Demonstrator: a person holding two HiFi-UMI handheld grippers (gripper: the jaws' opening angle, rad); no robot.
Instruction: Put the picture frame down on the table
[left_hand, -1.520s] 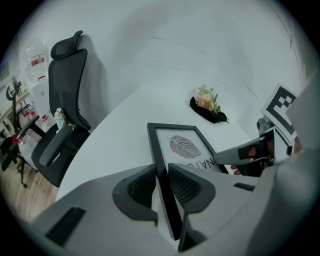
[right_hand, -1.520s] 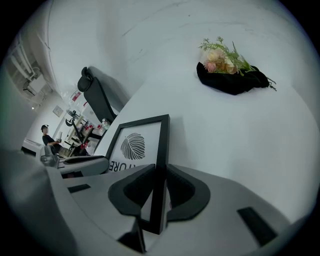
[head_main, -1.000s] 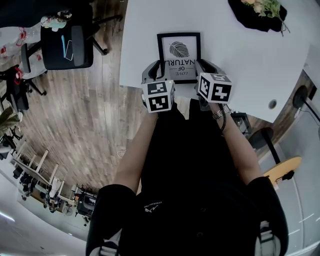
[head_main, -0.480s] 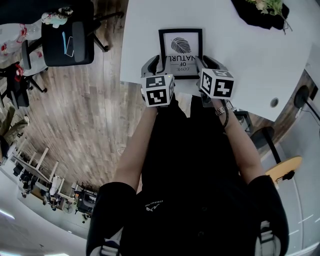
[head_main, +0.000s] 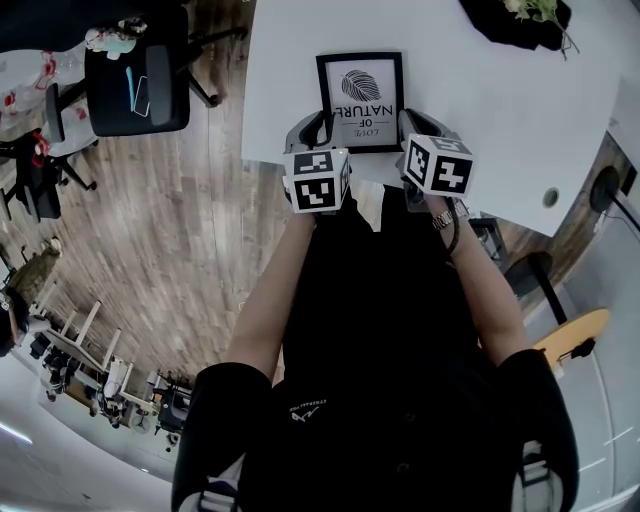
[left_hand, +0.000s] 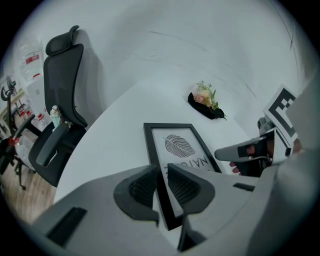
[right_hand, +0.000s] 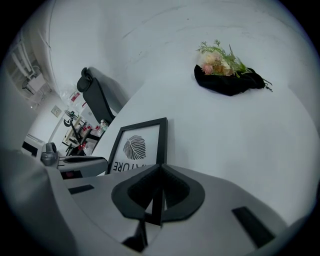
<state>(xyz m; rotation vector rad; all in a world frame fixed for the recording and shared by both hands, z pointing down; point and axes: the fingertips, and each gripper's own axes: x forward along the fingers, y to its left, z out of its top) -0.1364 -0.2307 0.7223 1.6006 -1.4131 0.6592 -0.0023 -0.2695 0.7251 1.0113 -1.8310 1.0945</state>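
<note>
Picture frame (head_main: 361, 100) at the table's (head_main: 480, 110) near edge
Left claw (left_hand: 161, 187) and right claw (right_hand: 159, 192) each pinch one side; letting go unevenly could tip it off the edge.

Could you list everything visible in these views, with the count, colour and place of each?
picture frame: one, black with a leaf print, at the table's near edge, held by both side edges
table: one, white, ahead of the person
flower bouquet: one, pink and cream in black wrap, far end of the table
office chair: one, black, left of the table
floor: brown wood, left side
wristwatch: one, on the right wrist
left gripper: one, grey, shut on the frame's left edge
right gripper: one, grey, shut on the frame's right edge
</note>
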